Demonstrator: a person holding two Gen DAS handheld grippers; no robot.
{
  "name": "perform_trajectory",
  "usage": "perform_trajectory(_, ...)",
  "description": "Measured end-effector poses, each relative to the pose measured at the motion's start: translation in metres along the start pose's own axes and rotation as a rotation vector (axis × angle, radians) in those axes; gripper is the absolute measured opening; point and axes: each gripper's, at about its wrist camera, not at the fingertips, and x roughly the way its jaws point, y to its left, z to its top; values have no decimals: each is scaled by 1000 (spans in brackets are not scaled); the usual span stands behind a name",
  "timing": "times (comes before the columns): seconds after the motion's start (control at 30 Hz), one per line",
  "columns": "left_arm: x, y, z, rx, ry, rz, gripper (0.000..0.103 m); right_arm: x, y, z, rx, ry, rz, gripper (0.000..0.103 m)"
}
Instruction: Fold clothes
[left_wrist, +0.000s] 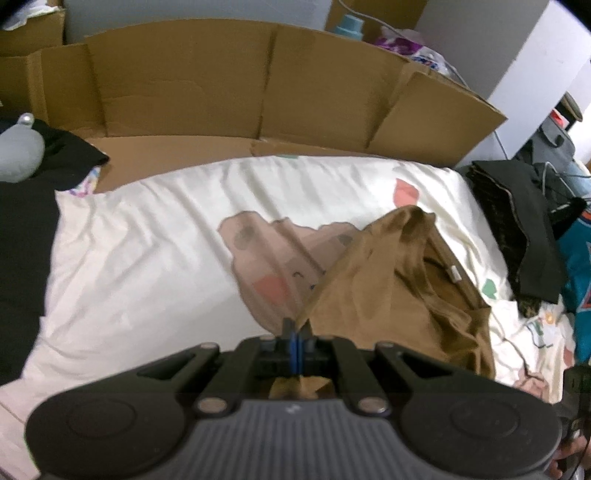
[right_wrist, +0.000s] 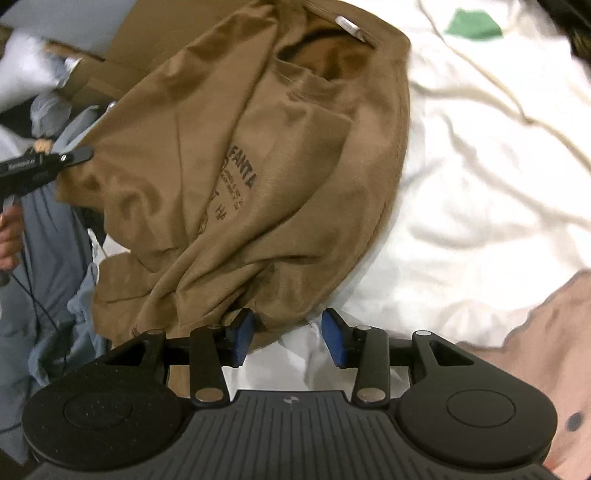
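Jaws on the left gripper (left_wrist: 297, 328) are pressing together on a pinched edge of the crumpled brown cotton T-shirt (right_wrist: 236, 177), with a tuft of the cloth poking out behind the blue pads. Jaws on the right gripper (right_wrist: 288, 338) are standing wide apart with nothing between them, hovering just over the shirt's near hem and the bedding beside it.

The T-shirt is lying in a loose heap on the cream cartoon-print bedspread (left_wrist: 147, 240), toward the bed's right side in the left wrist view. Its collar opening, with a small white label, is pointing toward the far edge of the bed, and its bunched body is running lengthwise from the collar back toward the grippers. Dark printed lettering is showing sideways on the cloth in the right wrist view. From the left gripper a taut fold is rising toward the collar.

A flattened brown cardboard box (left_wrist: 258, 85) is standing along the bed's far edge. A stack of dark folded clothing (left_wrist: 517, 221) is sitting at the bed's right edge, and black fabric (left_wrist: 26, 240) is lying at its left edge.
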Motion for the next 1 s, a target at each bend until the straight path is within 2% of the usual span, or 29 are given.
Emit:
perform_trajectory(0.23,-6,14,0,15,-5,38,1,15,-9,1,85,-52,54,45)
perform_trajectory(0.3,-8,17,1,21,-9,52,1,18,-11,2,78,-55,45,24)
perform_trajectory(0.33,-10,19,1,26,-11,61,1,17,-13,3,69,-51,31,5)
perform_trajectory(0.37,-11,20,1,32,-13,69,1,15,-17,5,64,-48,29,3)
perform_trajectory(0.43,-15,24,3,38,-17,88,1,6,-19,7,53,-54,30,2)
perform_trajectory(0.57,-23,34,8,48,-31,132,1,-17,-22,19,6,-70,-53,2)
perform_trajectory(0.83,-47,57,20,60,-68,250,1,-81,-58,51,-40,-105,-235,2)
perform_trajectory(1.0,-64,70,21,62,-78,303,1,-104,-54,66,-108,-116,-310,2)
